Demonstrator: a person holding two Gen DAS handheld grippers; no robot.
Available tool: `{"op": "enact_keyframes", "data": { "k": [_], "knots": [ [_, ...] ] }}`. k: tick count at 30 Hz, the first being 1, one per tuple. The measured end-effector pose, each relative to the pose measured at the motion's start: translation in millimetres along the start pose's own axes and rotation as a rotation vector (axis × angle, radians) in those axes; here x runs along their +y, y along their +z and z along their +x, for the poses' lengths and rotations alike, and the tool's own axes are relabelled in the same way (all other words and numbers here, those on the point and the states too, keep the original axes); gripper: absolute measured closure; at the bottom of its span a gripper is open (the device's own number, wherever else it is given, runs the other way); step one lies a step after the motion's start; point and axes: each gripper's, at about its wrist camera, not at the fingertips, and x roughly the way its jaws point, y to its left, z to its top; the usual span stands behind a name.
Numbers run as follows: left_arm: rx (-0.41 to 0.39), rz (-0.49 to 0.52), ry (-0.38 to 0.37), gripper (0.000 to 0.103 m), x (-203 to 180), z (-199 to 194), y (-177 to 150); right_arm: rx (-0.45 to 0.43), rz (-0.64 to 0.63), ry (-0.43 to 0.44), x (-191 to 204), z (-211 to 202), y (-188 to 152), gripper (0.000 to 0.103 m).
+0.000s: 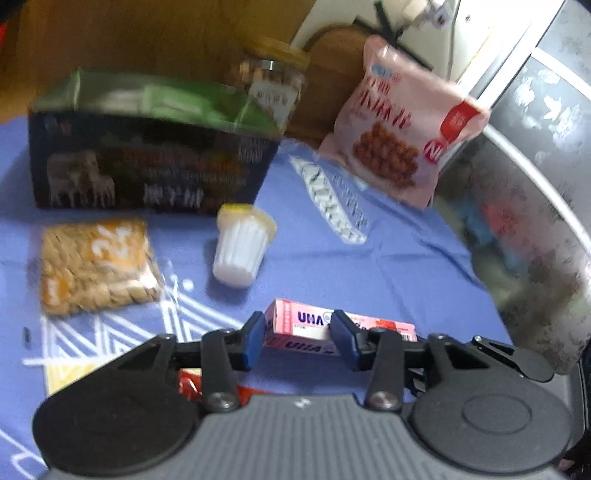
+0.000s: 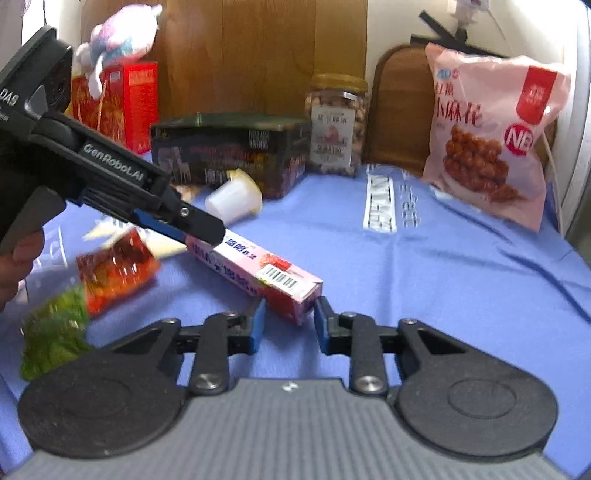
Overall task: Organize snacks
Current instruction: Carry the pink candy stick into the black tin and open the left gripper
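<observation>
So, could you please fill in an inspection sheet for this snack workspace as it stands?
Surface: blue cloth with white patterns, creased.
Job's things: pink box lying flat; dark box; jar upright; pink bag propped at the back; white cup on its side; noodle pack; red pack and green pack.
Clutter: red box with plush toy above it.
Grippers: left gripper fingers either side of the pink box's far end, grip unclear; right gripper open at its near end.
Cables: thin cord beside the pink bag.
Surroundings: wood panel, wooden board.
</observation>
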Motion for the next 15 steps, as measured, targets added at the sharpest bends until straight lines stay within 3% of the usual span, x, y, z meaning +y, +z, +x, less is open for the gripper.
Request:
{"op": "enact_keyframes", "data": {
  "k": [7, 15],
  "knots": [
    [-0.165, -0.001, 0.051, 0.063, 14, -49, 41, -0.130, -0.001, 0.085, 7, 3, 51, 0.072],
    [-0.287, -0.018, 0.143, 0.064, 52, -63, 103, -0.193, -0.041, 0.133, 23, 57, 122, 0.072]
  ]
}}
